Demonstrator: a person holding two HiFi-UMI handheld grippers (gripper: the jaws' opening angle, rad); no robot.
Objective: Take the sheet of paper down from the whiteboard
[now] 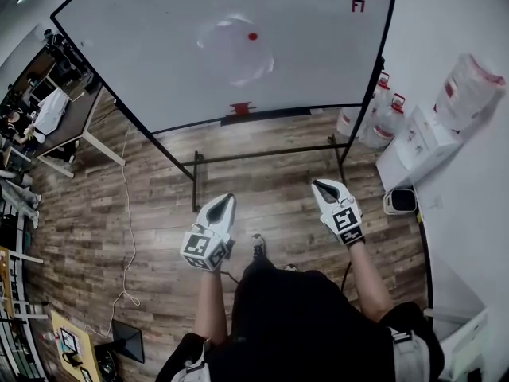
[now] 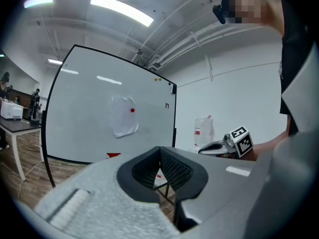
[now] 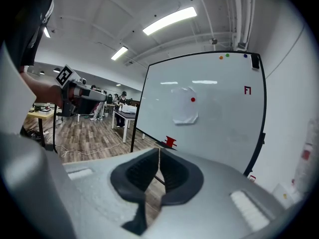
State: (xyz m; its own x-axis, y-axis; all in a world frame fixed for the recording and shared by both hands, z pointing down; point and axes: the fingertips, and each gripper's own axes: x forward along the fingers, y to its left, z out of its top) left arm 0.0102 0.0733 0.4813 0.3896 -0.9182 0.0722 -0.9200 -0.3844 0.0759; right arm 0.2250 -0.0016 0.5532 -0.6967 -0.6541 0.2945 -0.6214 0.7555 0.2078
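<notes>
A white sheet of paper [image 1: 236, 50] hangs on the whiteboard [image 1: 159, 70], pinned by a red magnet [image 1: 252, 36]. The same sheet of paper [image 2: 123, 116] shows in the left gripper view and as the paper [image 3: 185, 111] in the right gripper view. My left gripper [image 1: 228, 199] and right gripper [image 1: 316, 184] are held side by side over the wood floor, well short of the board, pointing at it. Both are shut with nothing between the jaws. The left gripper [image 2: 159, 149] and right gripper [image 3: 159, 150] show their tips meeting.
The board stands on a black metal frame [image 1: 262, 156] with a red eraser [image 1: 240, 108] on its ledge. White jugs [image 1: 374, 116] and boxes [image 1: 421, 142] sit at the right by the wall. A desk [image 1: 64, 118] stands at the left, and a cable [image 1: 127, 213] trails across the floor.
</notes>
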